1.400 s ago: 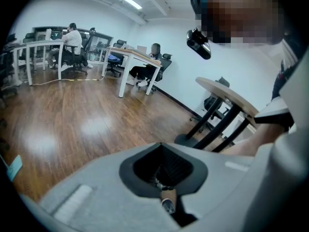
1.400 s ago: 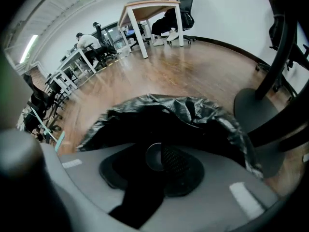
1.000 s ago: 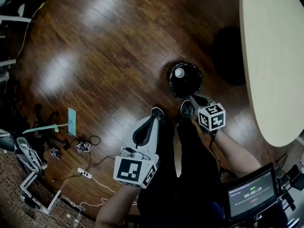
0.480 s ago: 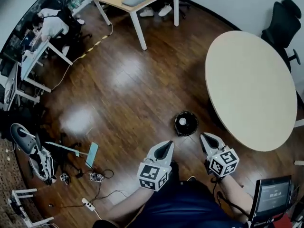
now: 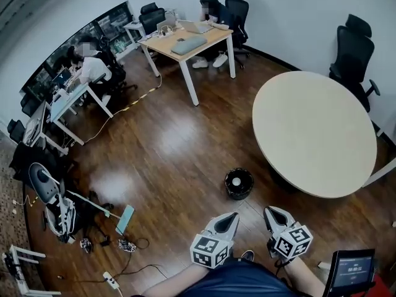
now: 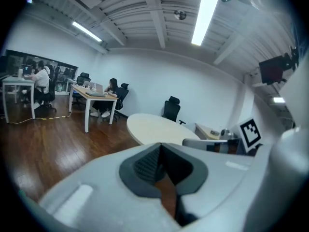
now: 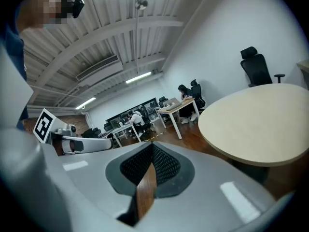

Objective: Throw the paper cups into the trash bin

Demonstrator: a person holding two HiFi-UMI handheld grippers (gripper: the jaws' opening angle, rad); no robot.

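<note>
A black trash bin (image 5: pixel 239 184) stands on the wooden floor beside the round table (image 5: pixel 312 132), with a white paper cup (image 5: pixel 236 180) lying inside it. In the head view my left gripper (image 5: pixel 233 216) and right gripper (image 5: pixel 268 210) are held side by side close to my body, a short way in front of the bin and pointing toward it. Both are shut with nothing between their jaws. In the left gripper view the left gripper (image 6: pixel 160 147) has its pads pressed together, and the right gripper (image 7: pixel 152 144) shows the same in its own view. No other cups are visible.
The round table (image 7: pixel 260 120) is right of the bin, with black office chairs (image 5: pixel 352 51) behind it. Desks (image 5: pixel 185 42) with seated people line the back left. Cables and equipment (image 5: pixel 55 206) lie on the floor at left. A small screen (image 5: pixel 354 268) sits at lower right.
The head view has swung up from straight down at the bin to across the room. The bin now lies further ahead of both grippers, which have stayed shut.
</note>
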